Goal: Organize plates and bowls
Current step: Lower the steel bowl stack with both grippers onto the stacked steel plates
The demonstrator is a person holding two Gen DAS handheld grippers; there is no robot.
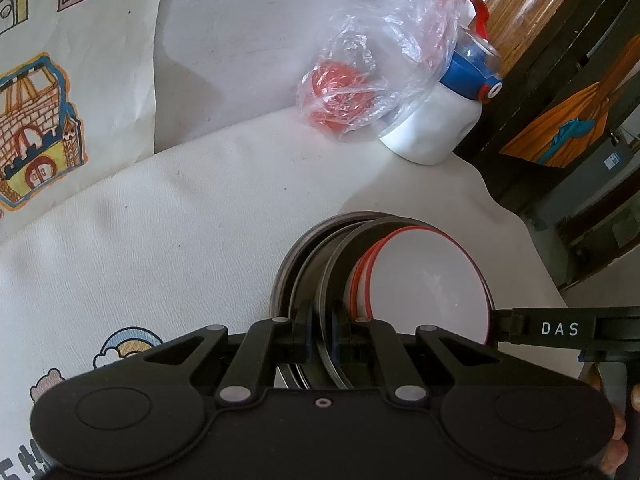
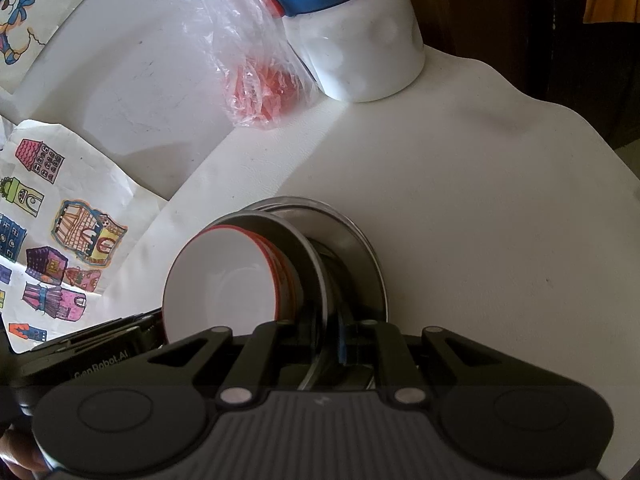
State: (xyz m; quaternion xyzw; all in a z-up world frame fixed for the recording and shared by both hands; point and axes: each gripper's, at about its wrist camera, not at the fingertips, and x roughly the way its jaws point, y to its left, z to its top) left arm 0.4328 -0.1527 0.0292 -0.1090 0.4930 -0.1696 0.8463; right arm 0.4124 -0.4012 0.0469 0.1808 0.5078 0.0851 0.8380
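white table, "das" on r gripper, "genrobot.ai" on l gripper

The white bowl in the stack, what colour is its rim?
Red-orange, on the white bowl; clearest in the right wrist view.

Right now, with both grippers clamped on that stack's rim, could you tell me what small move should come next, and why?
Probably lift evenly: left gripper and right gripper pinch opposite rims of the dark plate carrying the red-rimmed bowls, so tilting could slide them.
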